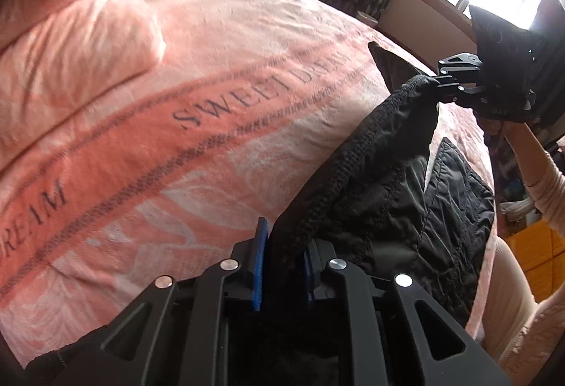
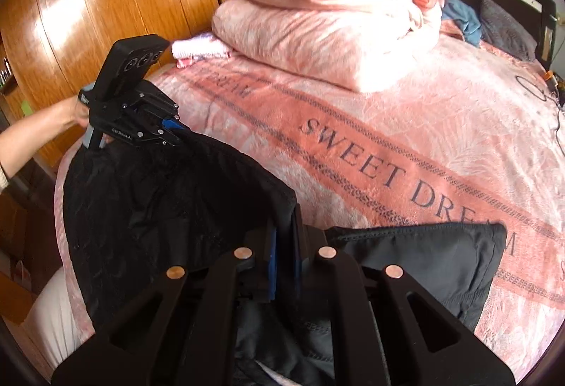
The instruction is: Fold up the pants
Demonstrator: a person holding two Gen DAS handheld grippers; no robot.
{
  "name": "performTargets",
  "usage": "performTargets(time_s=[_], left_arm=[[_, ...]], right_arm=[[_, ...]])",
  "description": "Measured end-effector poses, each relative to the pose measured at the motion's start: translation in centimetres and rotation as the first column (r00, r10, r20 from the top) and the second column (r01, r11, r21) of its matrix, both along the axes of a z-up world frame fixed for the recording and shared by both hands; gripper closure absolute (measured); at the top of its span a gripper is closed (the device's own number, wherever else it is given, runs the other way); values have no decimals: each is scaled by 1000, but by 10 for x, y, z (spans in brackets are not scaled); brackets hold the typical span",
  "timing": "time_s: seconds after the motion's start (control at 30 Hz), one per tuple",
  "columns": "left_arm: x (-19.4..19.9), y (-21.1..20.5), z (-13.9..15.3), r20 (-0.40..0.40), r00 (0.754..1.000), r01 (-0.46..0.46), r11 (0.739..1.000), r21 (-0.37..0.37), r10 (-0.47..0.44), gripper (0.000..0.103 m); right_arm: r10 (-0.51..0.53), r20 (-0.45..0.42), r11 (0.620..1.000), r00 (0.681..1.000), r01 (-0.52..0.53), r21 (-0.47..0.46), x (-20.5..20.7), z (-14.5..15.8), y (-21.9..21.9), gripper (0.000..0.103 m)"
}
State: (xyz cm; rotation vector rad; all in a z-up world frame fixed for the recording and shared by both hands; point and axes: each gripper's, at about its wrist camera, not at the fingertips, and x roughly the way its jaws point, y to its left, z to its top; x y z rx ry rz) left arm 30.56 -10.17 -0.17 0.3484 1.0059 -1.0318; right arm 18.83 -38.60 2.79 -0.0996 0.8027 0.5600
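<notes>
Left wrist view: both tongs grip the waistband of the black pants, the fold not yet made.

Left tongs point(image 1: 282, 266) are clamped on the ribbed waistband of the pants point(image 1: 406, 195), cloth pinched between the blue pads point(image 1: 259, 266); right tongs point(image 1: 438, 82) are clenched on the waistband's other end, a stretch of it hanging slack between the two. In the right wrist view the right tongs point(image 2: 286, 266) hold a dark hem edge, while the left tongs point(image 2: 169, 130) pinch the far corner. Most of the garment drapes from these two grips, its lower part lying crumpled on the pink "SWEET DREAM" blanket point(image 2: 388, 124) of the bed. By the look of it only the pick-up is done: spreading the pants flat, laying leg on leg and folding up all appear to remain.
</notes>
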Motion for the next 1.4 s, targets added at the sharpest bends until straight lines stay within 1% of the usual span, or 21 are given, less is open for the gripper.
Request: performTargets(time_s=[0.07, 0.1, 0.13, 0.17, 0.23, 0.37, 0.4, 0.5, 0.53, 0.57, 0.7, 0.73, 0.9, 1.0, 1.17, 1.2, 1.23, 1.27, 1.33, 1.37, 1.4], left_arm=[[-19, 1, 22, 113, 993, -22, 999, 24, 20, 87], [-32, 2, 32, 178, 983, -43, 998, 38, 36, 87], [-50, 2, 45, 274, 960, -81, 995, 51, 65, 87], [-66, 1, 53, 342, 937, -107, 992, 64, 79, 87], [-102, 1, 64, 436, 895, -140, 987, 80, 92, 87], [-164, 6, 57, 470, 873, -183, 981, 67, 130, 87], [-176, 7, 53, 490, 862, -185, 980, 71, 127, 87], [-218, 8, 43, 572, 811, -197, 978, 75, 120, 87], [-231, 8, 39, 588, 799, -208, 975, 71, 127, 87], [-243, 8, 35, 590, 796, -214, 975, 65, 135, 87], [-281, 13, 23, 562, 809, -233, 972, 41, 171, 86], [-291, 14, 18, 543, 820, -238, 971, 37, 180, 86], [-320, 22, -8, 442, 861, -285, 959, 10, 252, 84], [-326, 27, -24, 381, 876, -318, 948, -4, 295, 82], [-334, 31, -56, 262, 902, -358, 934, 11, 343, 77], [-334, 32, -62, 238, 904, -371, 928, 19, 356, 71], [-336, 35, -65, 224, 898, -391, 920, 17, 378, 53], [-335, 38, -66, 205, 896, -403, 915, 5, 394, 47], [-337, 47, -63, 125, 898, -419, 907, -42, 421, 23], [-338, 52, -58, 98, 895, -431, 900, -68, 436, 15], [-341, 58, -54, 70, 892, -439, 893, -100, 447, 8]], right_arm=[[-13, 30, 1000, 999, 13, 4, -12, 13, 4, 97], [-18, 49, 1000, 999, 18, 6, -20, 20, 6, 97], [-22, 61, 1000, 998, 22, 7, -27, 24, 7, 97], [-26, 82, 1000, 996, 25, 8, -40, 29, 10, 97], [-34, 116, 999, 993, 35, -8, -67, 33, 17, 97], [-38, 119, 999, 992, 37, 3, -121, 23, 21, 97], [-39, 110, 999, 993, 38, 17, -135, 19, 21, 97], [-60, 89, 998, 994, 57, 40, -174, 1, 25, 96], [-68, 85, 997, 994, 65, 44, -182, -3, 27, 96], [-80, 76, 996, 994, 77, 44, -192, -9, 28, 96], [-132, 9, 984, 991, 130, 120, -216, -34, 23, 96], [-142, -1, 982, 990, 141, 129, -221, -39, 22, 96], [-173, -59, 976, 983, 179, 124, -243, -65, 29, 96], [-188, -98, 971, 977, 200, 131, -253, -79, 31, 95], [-208, -161, 972, 965, 223, 79, -258, -94, 36, 92], [-210, -168, 972, 963, 224, 69, -259, -96, 38, 91], [-213, -171, 973, 962, 225, 57, -260, -97, 40, 90], [-216, -175, 974, 961, 225, 36, -261, -97, 42, 86], [-215, -183, 975, 959, 221, 12, -265, -95, 46, 81], [-213, -182, 976, 960, 218, 7, -266, -92, 49, 76], [-211, -184, 977, 960, 214, -2, -268, -89, 51, 76]])
